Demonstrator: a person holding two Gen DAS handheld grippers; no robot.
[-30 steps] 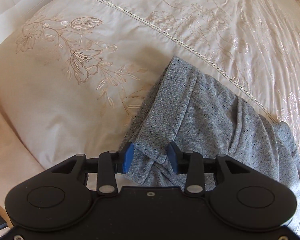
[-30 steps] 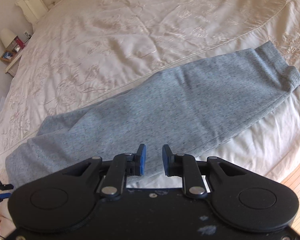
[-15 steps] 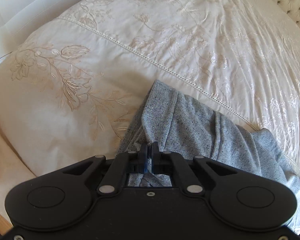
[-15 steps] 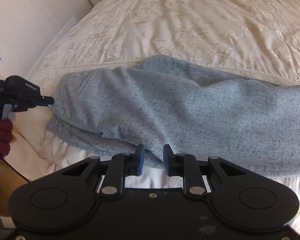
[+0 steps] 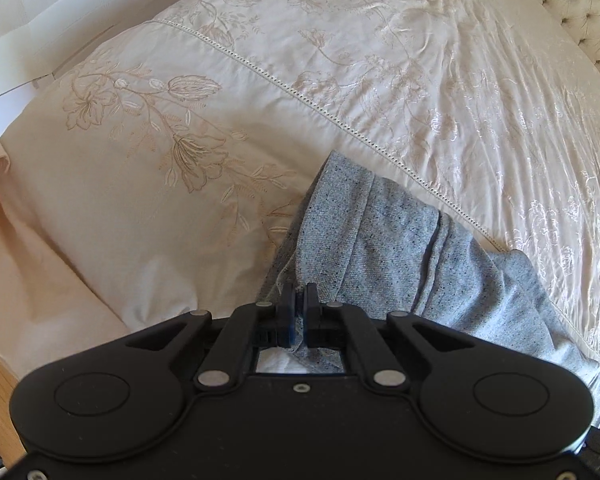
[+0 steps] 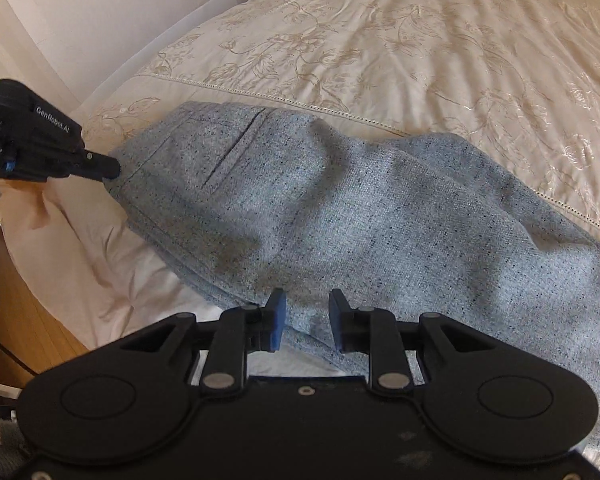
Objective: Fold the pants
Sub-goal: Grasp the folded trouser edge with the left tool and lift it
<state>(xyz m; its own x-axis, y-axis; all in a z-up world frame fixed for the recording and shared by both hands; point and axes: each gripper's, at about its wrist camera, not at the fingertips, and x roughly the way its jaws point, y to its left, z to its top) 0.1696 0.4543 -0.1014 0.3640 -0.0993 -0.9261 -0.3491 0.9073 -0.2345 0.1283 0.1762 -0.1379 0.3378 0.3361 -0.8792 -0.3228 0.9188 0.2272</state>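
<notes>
Speckled grey knit pants (image 6: 340, 208) spread on cream embroidered bedspread (image 5: 380, 80). Left gripper (image 5: 299, 312), angled steeply down, pinching waistband corner. Right gripper (image 6: 307, 320), likewise tilted down, jaws opening above lower fabric edge, gripping nothing.

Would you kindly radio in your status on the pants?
Left gripper shut on pants edge. Right gripper opening over near edge, not gripping. Pants on bedspread, unfolded. Nothing in the way.

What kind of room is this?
Most likely a bedroom. There is a big bed with a cream embroidered bedspread, a padded, buttoned headboard behind it, and grey pants lying on the bed for folding.
</notes>
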